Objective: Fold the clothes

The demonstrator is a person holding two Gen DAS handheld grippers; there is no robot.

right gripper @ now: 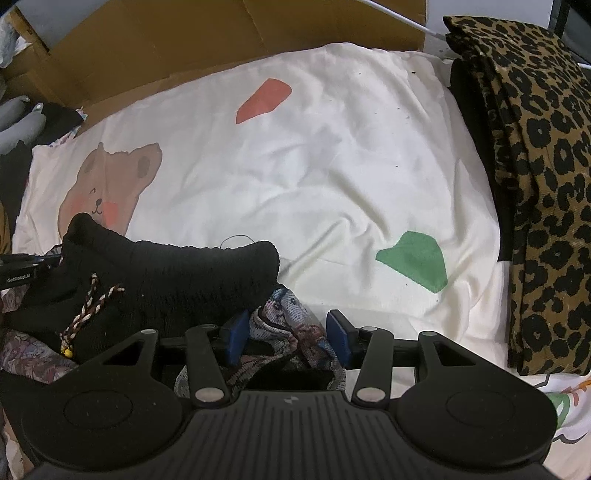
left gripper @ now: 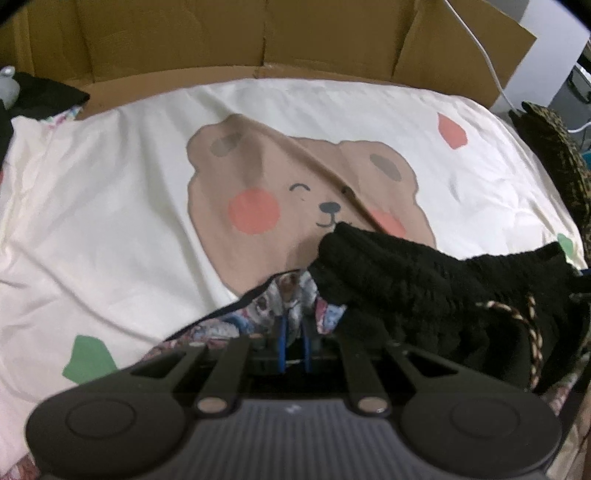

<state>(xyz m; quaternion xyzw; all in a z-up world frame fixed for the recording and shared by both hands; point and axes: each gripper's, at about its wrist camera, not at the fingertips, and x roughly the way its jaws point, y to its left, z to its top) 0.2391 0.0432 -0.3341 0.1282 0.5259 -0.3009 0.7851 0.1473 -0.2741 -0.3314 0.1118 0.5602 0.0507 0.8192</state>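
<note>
A garment of patterned, many-coloured fabric (left gripper: 266, 306) with a black knit band (left gripper: 406, 291) and a braided cord (left gripper: 532, 332) lies bunched at the near edge of a cream bear-print sheet (left gripper: 110, 203). My left gripper (left gripper: 294, 341) is shut on the patterned fabric, its blue pads almost together. In the right wrist view the same black knit band (right gripper: 177, 273) lies to the left. My right gripper (right gripper: 287, 334) stands open, with a fold of the patterned fabric (right gripper: 291, 325) loose between its pads. Part of the left gripper's body (right gripper: 22, 273) shows at the far left.
A folded leopard-print garment (right gripper: 535, 184) lies along the sheet's right side. Brown cardboard (left gripper: 258, 33) stands behind the sheet, with a white cable (left gripper: 480, 48) across it. Dark clothes (left gripper: 37, 96) are heaped at the far left.
</note>
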